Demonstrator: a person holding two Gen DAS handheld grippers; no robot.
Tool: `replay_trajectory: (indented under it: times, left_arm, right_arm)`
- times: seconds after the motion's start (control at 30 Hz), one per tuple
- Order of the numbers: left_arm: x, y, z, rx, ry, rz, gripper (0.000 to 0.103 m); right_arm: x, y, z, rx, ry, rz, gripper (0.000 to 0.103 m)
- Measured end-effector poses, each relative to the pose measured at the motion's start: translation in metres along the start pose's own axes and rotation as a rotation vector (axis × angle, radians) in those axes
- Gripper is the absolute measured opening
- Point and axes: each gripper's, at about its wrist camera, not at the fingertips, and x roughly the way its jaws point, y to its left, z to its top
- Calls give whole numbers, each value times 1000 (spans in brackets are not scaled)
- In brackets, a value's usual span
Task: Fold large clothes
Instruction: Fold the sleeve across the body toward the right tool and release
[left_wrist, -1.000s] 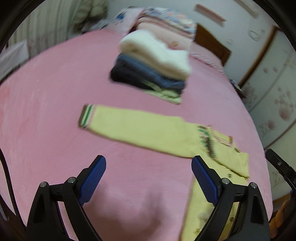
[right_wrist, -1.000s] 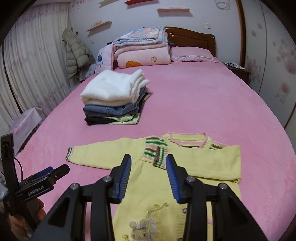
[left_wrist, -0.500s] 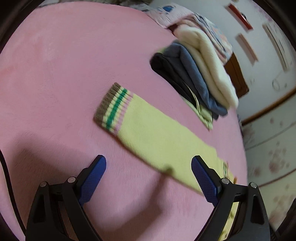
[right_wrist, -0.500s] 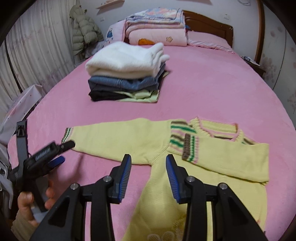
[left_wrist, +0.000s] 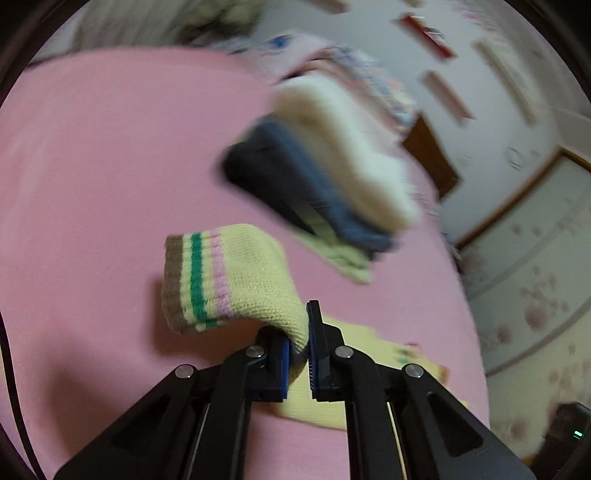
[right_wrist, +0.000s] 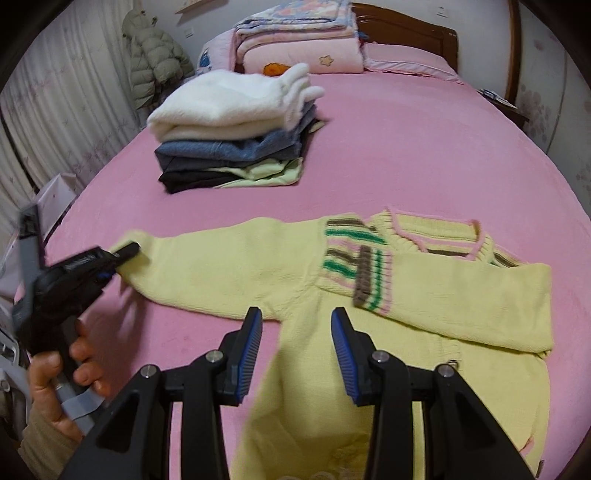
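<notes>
A yellow knitted sweater (right_wrist: 424, 302) lies flat on the pink bed (right_wrist: 406, 147), its right sleeve (right_wrist: 461, 295) folded across the chest. Its left sleeve (right_wrist: 229, 266) stretches out to the left. My left gripper (left_wrist: 297, 332) is shut on that sleeve just behind the striped cuff (left_wrist: 195, 280), which bulges up in front of the jaws. In the right wrist view the left gripper (right_wrist: 125, 253) sits at the sleeve's end, held by a hand (right_wrist: 55, 376). My right gripper (right_wrist: 295, 325) hovers open over the sweater near the left armpit, with nothing pinched.
A stack of folded clothes (right_wrist: 236, 129) with a white top layer sits behind the sweater; in the left wrist view the stack (left_wrist: 321, 177) is blurred. Folded quilts (right_wrist: 303, 40) lie against the wooden headboard (right_wrist: 406, 29). A padded coat (right_wrist: 155, 55) hangs at the left wall.
My left gripper moved forward onto the sleeve end and closed on it, bunching the cuff upward. My right gripper sank closer to the sweater, still open the same width.
</notes>
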Motion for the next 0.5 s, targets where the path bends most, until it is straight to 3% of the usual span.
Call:
replay_trajectory:
  times: [0.1, 0.23, 0.3, 0.37, 0.4, 0.5]
  left_arm:
    - [-4, -59, -2, 112, 1, -86, 6]
    - [13, -135, -22, 236, 67, -202, 6]
    - [33, -166, -44, 297, 132, -218, 16]
    - [57, -186, -71, 349, 204, -218, 54]
    - [72, -193, -87, 370, 242, -196, 60]
    - [106, -198, -125, 398, 367, -128, 61]
  right_arm:
    - [-8, -21, 0, 50, -14, -8, 39]
    - [-23, -63, -3, 138, -47, -40, 39]
    - [-31, -89, -8, 188, -51, -65, 39]
    - [-35, -110, -14, 229, -50, -81, 39]
    - [-38, -121, -18, 250, -46, -91, 39]
    - [-43, -145, -30, 289, -28, -109, 39]
